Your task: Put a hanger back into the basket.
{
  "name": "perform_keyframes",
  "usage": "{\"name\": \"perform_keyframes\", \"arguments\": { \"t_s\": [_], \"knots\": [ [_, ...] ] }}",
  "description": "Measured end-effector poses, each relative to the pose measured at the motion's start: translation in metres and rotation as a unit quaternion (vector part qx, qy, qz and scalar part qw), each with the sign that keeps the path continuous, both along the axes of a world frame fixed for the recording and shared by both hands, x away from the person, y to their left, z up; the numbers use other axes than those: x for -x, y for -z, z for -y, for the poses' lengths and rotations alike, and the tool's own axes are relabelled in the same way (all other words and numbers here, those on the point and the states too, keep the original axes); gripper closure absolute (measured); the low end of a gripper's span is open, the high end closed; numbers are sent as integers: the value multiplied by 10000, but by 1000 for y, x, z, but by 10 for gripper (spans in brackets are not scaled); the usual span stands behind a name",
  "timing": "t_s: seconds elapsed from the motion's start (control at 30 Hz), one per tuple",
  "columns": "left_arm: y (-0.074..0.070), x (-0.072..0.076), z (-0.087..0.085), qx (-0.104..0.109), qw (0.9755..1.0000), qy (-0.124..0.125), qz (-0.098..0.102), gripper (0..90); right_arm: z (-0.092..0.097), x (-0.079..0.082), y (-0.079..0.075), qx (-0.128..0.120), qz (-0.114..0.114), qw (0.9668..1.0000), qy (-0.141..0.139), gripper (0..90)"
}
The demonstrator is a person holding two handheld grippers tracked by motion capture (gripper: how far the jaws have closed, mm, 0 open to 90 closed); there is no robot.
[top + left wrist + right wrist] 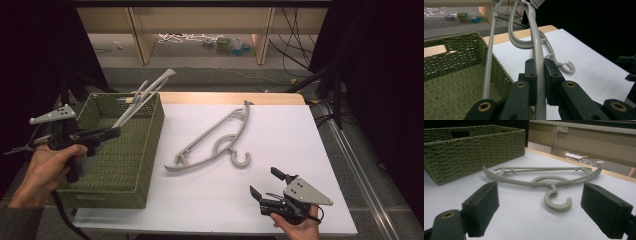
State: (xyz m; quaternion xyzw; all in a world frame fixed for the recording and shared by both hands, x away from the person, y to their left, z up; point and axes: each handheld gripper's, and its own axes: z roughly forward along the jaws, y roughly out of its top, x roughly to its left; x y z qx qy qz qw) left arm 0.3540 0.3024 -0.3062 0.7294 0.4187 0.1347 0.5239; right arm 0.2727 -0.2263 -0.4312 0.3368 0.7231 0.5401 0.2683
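On the white counter (300,150), with no legible writing, the left gripper (537,72) clamps a grey hanger (145,95) above the green basket (125,165), while the right gripper (265,182), jaws apart, faces another hanger (212,142).

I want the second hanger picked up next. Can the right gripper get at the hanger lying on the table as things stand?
Probably yes. The right gripper has its jaws open and faces the hanger on the white table, with nothing between them. The left gripper is off over the basket, holding another hanger.
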Motion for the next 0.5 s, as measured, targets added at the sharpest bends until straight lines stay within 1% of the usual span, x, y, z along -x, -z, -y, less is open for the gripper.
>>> {"name": "perform_keyframes", "arguments": {
  "t_s": [0.03, 0.1, 0.13, 0.2, 0.3, 0.5],
  "knots": [
    [1, 1, -2, -51, 10000, 10, 23, 822, 0, 0, 0, -1, 0, 10000, 6, 157],
    [3, 2, -5, -77, 10000, 13, 19, 822, 0, 0, 0, -10, -3, 10000, 6, 157],
    [3, 3, -7, -95, 10000, 5, 12, 822, 0, 0, 0, 29, -51, 10000, -15, 158],
    [5, 5, -12, -133, 9999, -15, 13, 822, 0, 0, 0, -3, -31, 10000, -7, 158],
    [8, 8, -20, -267, 9996, -65, 34, 822, 1, 0, 0, -9, -27, 10000, 0, 158],
    [15, 11, -36, -353, 9993, -114, 62, 822, 1, -1, 1, 9, -71, 10000, 3, 159]
  ]
}}
